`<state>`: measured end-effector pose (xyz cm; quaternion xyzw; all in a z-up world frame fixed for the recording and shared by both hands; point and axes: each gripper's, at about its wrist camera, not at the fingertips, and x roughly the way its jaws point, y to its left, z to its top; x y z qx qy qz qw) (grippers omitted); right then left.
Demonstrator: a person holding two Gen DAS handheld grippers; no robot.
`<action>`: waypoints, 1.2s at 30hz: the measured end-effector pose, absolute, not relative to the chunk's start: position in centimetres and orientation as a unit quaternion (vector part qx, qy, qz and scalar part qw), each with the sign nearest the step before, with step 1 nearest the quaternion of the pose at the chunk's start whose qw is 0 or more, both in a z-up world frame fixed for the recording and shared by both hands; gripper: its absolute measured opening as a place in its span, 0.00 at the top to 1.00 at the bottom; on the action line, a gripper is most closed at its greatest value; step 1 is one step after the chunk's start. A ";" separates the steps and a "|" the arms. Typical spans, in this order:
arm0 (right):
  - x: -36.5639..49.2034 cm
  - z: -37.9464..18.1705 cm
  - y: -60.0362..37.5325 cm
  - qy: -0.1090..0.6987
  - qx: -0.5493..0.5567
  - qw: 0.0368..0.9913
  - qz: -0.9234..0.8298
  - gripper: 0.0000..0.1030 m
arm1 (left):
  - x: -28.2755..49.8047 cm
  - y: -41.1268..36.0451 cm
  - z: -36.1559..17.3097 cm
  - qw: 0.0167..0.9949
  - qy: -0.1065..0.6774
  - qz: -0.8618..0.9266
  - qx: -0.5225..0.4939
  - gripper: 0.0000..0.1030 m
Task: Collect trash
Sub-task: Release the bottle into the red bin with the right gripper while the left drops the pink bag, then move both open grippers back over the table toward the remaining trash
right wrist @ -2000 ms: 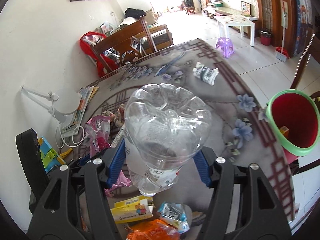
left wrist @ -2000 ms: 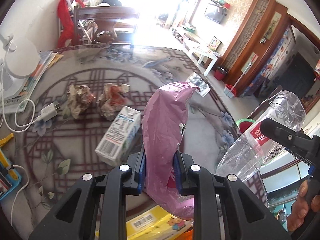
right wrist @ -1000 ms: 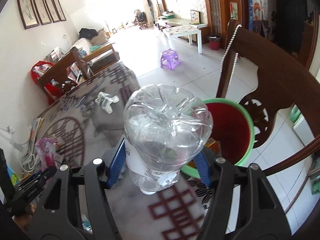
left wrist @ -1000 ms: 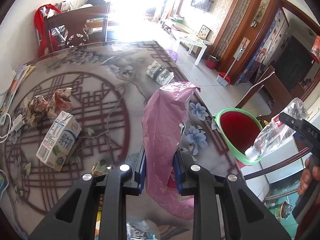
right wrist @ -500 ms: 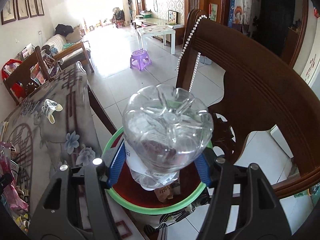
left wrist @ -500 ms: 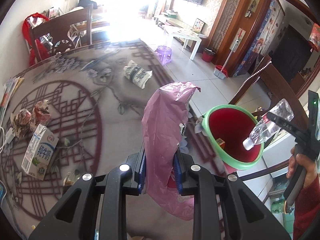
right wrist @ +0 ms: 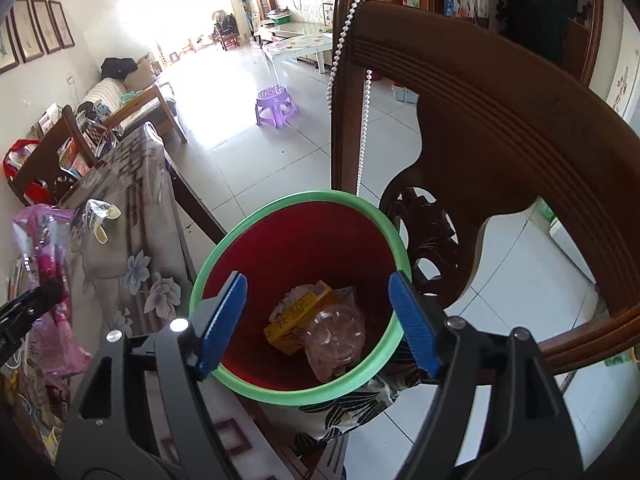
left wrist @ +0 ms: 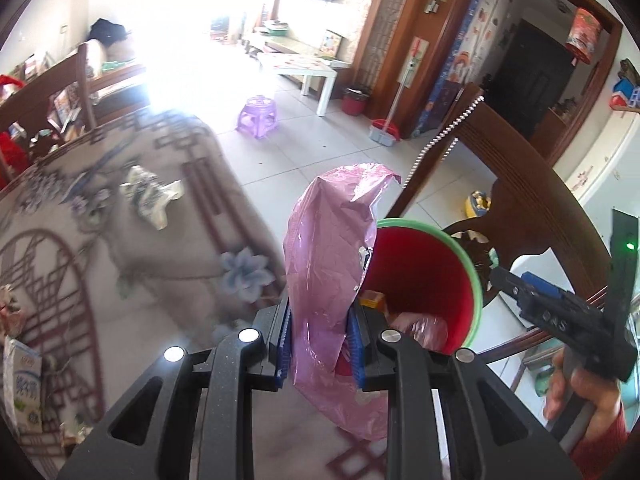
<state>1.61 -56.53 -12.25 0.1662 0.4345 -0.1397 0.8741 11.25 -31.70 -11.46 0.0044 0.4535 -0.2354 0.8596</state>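
Note:
My left gripper (left wrist: 320, 344) is shut on a pink plastic wrapper (left wrist: 328, 256), held over the table edge just left of the red bin with a green rim (left wrist: 474, 276). In the right wrist view my right gripper (right wrist: 318, 320) hangs over that bin (right wrist: 280, 212) with its jaws opening and nothing between them. The clear plastic bottle (right wrist: 336, 336) lies inside the bin beside a yellow carton (right wrist: 298, 320). The right gripper (left wrist: 560, 320) and the hand holding it also show at the right of the left wrist view.
A dark wooden chair (right wrist: 500, 128) with a bead string stands close behind the bin. On the patterned table (left wrist: 152, 264) lie a crumpled wrapper (left wrist: 150, 192) and a milk carton (left wrist: 20, 384). A purple stool (left wrist: 258, 114) stands on the tiled floor.
The bottle has left my right gripper's jaws and dropped into the bin; the jaws spread wider. My left gripper carried the pink wrapper rightward to the table edge beside the bin.

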 end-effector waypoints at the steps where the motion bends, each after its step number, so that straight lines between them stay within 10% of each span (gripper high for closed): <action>1: 1.1 -11.9 -56.7 0.431 0.172 0.875 -0.141 0.30 | 11.6 -32.7 -11.7 0.856 0.455 -0.245 0.007 0.80; 16: -4.4 -12.3 -57.3 0.446 0.182 0.857 -0.185 0.30 | 12.5 -41.2 -13.3 0.834 0.459 -0.302 0.052 0.79; 20: -4.7 -12.1 -57.0 0.445 0.182 0.857 -0.187 0.30 | 12.7 -41.3 -13.4 0.831 0.461 -0.306 0.057 0.47; 36: -3.5 -11.2 -51.7 0.446 0.152 0.869 -0.148 0.27 | 9.6 -31.9 -8.0 0.874 0.401 -0.271 0.043 0.47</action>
